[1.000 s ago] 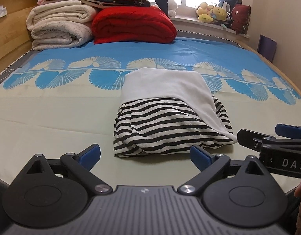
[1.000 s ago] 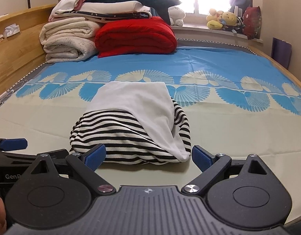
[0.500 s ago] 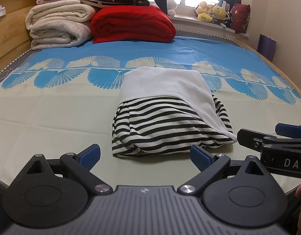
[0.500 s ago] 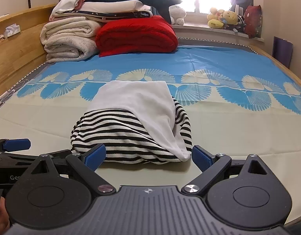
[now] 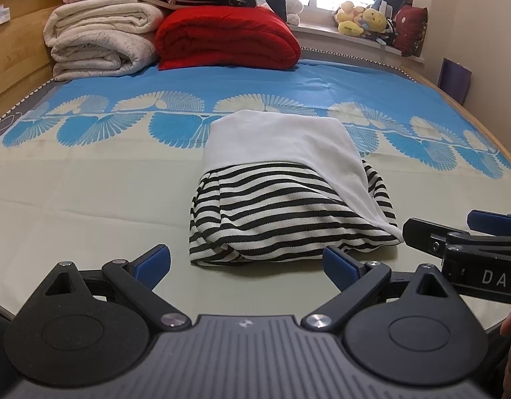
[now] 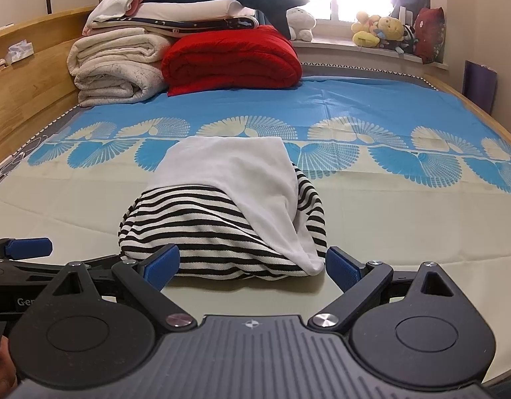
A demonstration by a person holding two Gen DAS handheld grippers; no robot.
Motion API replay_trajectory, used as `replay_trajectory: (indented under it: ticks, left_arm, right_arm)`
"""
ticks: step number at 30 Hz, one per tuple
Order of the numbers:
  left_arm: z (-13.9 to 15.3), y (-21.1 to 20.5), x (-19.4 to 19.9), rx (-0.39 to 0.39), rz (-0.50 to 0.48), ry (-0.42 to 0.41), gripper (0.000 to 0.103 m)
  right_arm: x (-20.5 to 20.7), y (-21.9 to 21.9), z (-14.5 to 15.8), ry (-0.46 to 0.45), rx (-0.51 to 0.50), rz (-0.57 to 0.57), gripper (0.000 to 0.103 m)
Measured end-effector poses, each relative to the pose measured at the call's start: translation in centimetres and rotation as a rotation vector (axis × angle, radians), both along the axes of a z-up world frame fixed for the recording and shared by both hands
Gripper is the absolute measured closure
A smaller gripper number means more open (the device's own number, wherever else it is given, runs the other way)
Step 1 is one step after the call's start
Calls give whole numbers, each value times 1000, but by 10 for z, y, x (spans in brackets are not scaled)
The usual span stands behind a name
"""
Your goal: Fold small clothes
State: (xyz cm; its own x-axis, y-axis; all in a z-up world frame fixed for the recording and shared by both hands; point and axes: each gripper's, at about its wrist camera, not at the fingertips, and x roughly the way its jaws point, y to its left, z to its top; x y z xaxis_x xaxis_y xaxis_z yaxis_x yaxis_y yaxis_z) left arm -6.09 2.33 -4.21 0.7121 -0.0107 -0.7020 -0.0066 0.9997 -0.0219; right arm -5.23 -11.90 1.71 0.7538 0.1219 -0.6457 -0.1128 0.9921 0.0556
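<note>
A small garment (image 5: 282, 206) lies folded on the bed, black-and-white striped below and plain white on top; the right wrist view shows the same garment (image 6: 222, 226) just ahead. My left gripper (image 5: 247, 264) stands open a short way in front of its near edge, with nothing between the fingers. My right gripper (image 6: 252, 266) is open too, its blue pads (image 6: 162, 264) level with the garment's near fold; whether they touch it is unclear. The right gripper's fingers (image 5: 455, 236) show at the right edge of the left wrist view.
The bed sheet (image 5: 89, 193) is pale green near me and blue with fan patterns farther back. Rolled cream blankets (image 5: 99, 46) and a red quilt (image 5: 229, 38) are stacked at the head. A wooden bed frame (image 6: 26, 93) runs along the left. Plush toys (image 6: 385, 31) sit on the windowsill.
Both grippers have edged slightly forward and lower toward the garment's near edge. The garment has not moved, and both grippers stay open.
</note>
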Motion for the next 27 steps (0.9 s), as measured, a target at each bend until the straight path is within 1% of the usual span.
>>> replay_trajectory:
  ticks: [27]
  left_arm:
    - [-1,1,1,-5,2,6,4]
  right_arm:
    - [1,1,0,0,0,-1,8]
